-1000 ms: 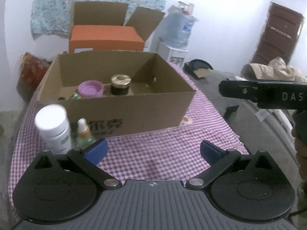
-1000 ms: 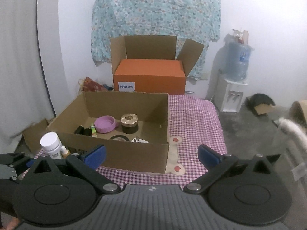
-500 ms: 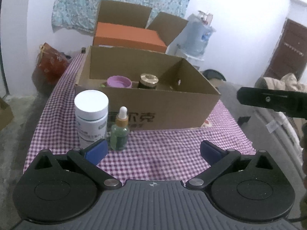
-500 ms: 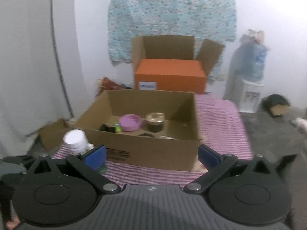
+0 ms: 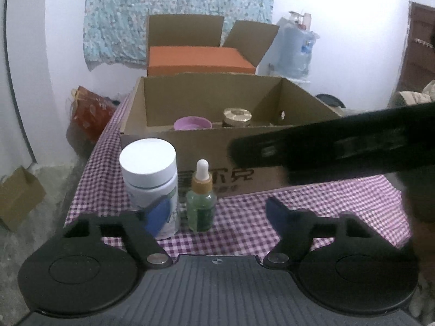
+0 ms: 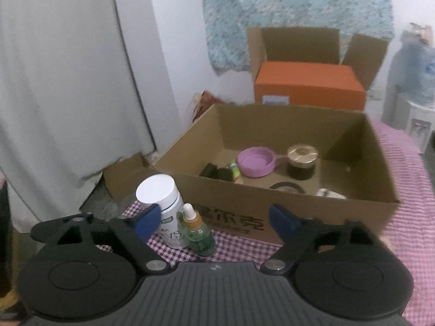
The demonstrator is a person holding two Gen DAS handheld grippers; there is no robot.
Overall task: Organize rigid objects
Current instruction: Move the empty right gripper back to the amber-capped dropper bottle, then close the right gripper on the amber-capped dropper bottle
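A white-capped white bottle (image 5: 151, 180) and a small green dropper bottle (image 5: 201, 201) stand on the checked cloth in front of an open cardboard box (image 5: 206, 141). Both show in the right wrist view too: the white bottle (image 6: 160, 206) and the dropper bottle (image 6: 197, 231). The box (image 6: 299, 209) holds a pink bowl (image 6: 254, 161), a gold-lidded dark jar (image 6: 301, 161) and small items. My left gripper (image 5: 217, 214) is open and empty, just short of the bottles. My right gripper (image 6: 214, 218) is open and empty, its body crossing the left wrist view (image 5: 339, 146).
An orange box (image 5: 198, 61) sits in a second open carton behind. The checked cloth (image 5: 339, 212) covers the table. A water jug (image 5: 296, 51) stands at the back right, a small carton (image 5: 19, 195) on the floor at left.
Both grippers have swung left and closer to the two bottles. The right gripper's body now crosses the left wrist view much nearer.
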